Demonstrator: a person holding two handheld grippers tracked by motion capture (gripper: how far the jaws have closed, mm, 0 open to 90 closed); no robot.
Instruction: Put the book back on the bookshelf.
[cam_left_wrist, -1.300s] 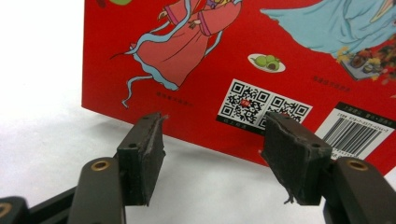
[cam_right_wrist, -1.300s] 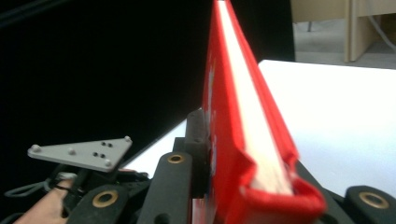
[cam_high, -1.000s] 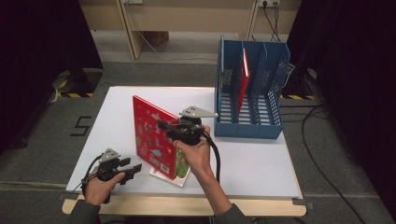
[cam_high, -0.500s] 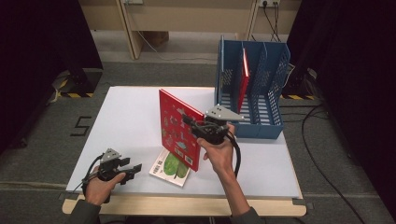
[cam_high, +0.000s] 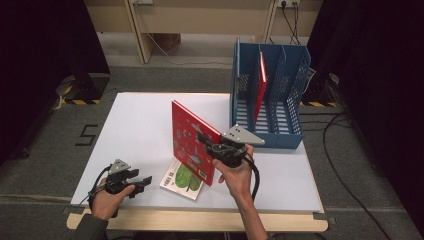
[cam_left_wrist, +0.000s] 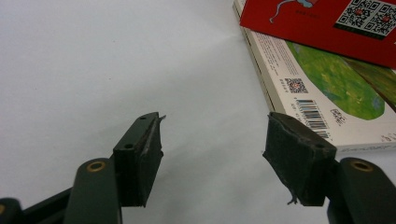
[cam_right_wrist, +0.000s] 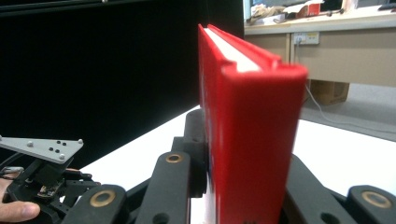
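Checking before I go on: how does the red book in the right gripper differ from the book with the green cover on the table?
The red book stands upright on edge, clamped in the right gripper; the green-cover book lies flat on the white table, untouched. The red one has a plain red spine; the green one shows a pale border with barcode. Both are thin hardbacks; the red book's lower edge overlaps the green one in the high view.

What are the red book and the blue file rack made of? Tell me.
Red book: likely glossy hardcover board; thick rigid cover around white pages, in the right gripper view. Blue file rack: apparently moulded plastic; uniform colour, perforated dividers.
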